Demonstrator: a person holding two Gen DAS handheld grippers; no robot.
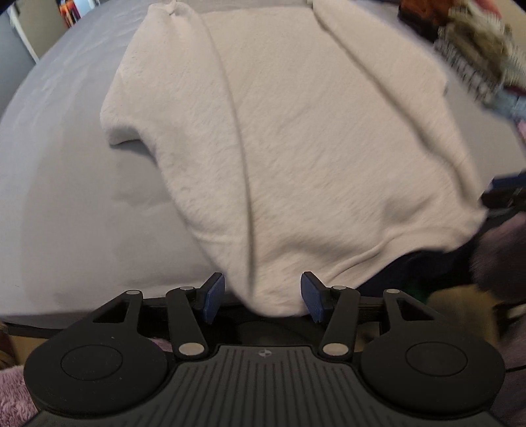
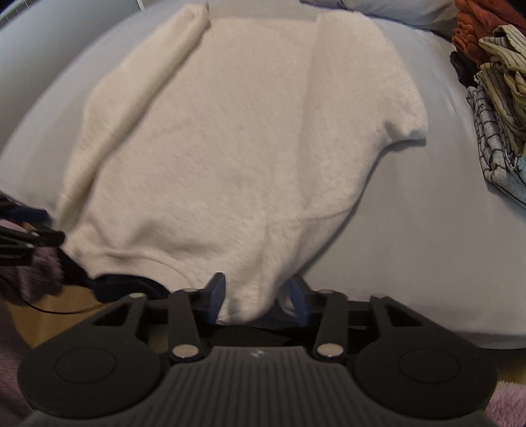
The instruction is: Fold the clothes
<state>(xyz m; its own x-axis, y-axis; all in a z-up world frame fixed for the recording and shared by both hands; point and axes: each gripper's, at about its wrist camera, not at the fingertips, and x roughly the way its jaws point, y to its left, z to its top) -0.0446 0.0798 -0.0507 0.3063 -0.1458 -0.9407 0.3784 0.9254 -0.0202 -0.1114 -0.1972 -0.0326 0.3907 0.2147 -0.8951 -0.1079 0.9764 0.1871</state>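
A cream fuzzy sweater [image 1: 289,147] lies spread on a grey bed sheet [image 1: 65,197], its sleeves folded in over the body. Its near hem corner sits between the blue pads of my left gripper [image 1: 263,297], which is closed on the cloth. In the right wrist view the same sweater [image 2: 230,138] fills the middle, and my right gripper [image 2: 259,302] is closed on the other hem corner. Both hem corners are lifted off the near bed edge. The left gripper's tip [image 2: 29,239] shows at the left edge of the right wrist view.
A pile of clothes [image 2: 493,108], striped, checked and orange, lies on the right side of the bed. It also shows blurred in the left wrist view [image 1: 476,56]. A pillow [image 2: 378,8] lies at the far end. Purple fuzzy fabric [image 2: 36,272] is near the bed edge.
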